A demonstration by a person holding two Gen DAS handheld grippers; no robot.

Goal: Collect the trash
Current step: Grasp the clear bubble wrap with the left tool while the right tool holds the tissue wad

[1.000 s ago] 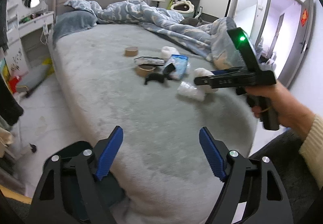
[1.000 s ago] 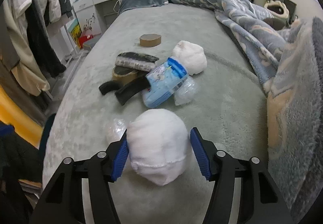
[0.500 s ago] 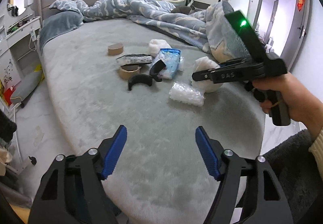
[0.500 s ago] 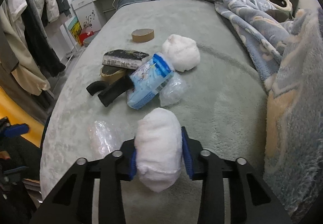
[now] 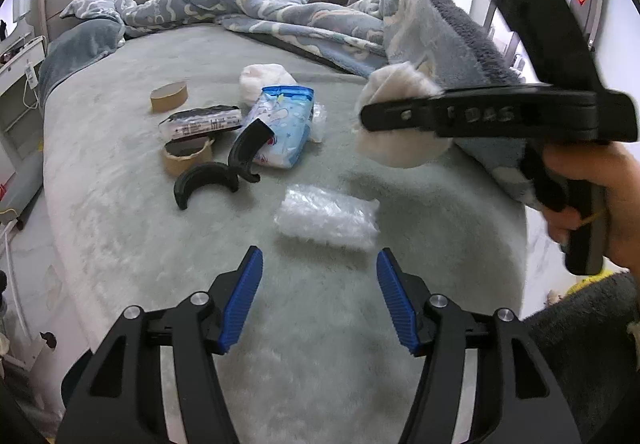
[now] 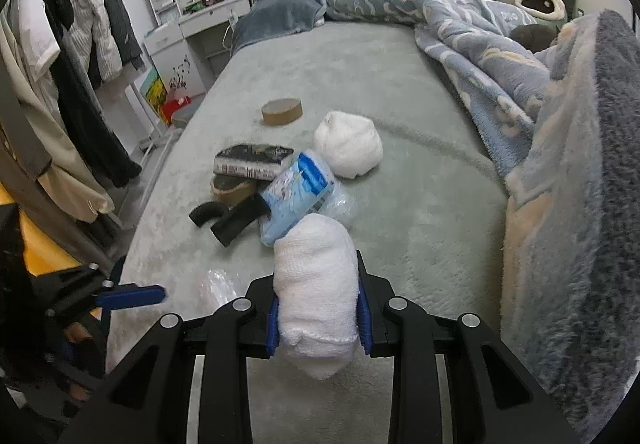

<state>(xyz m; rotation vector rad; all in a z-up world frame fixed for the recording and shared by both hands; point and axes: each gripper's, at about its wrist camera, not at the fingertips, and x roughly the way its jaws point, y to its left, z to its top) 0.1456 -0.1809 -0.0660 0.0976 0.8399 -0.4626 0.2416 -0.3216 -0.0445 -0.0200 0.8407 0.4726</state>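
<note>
- White wad (image 6: 316,292) clamped between the blue pads of the right gripper (image 6: 319,318), squeezed narrow; in the left view it hangs clear above the bed (image 5: 120,172).
- Left gripper (image 5: 319,302) low over the bed's near edge, jaws apart with nothing between them; they have just been closing in.
- Clear bag (image 5: 328,218) lies flat on the bed just beyond the left gripper's fingertips, not touching them.
- Further back, a cluster: blue pack (image 5: 286,128) leaning on two black curved pieces (image 5: 206,182), a tape roll (image 5: 188,158) with a dark packet (image 5: 200,122) across it.
- Second white wad (image 6: 348,148) sits beside the pack's far end; a brown roll (image 6: 282,112) stands apart, further up the bed.
- Blue blanket (image 6: 500,56) bunched along the right side.
- Hand (image 5: 600,204) grips the right gripper's handle.
</note>
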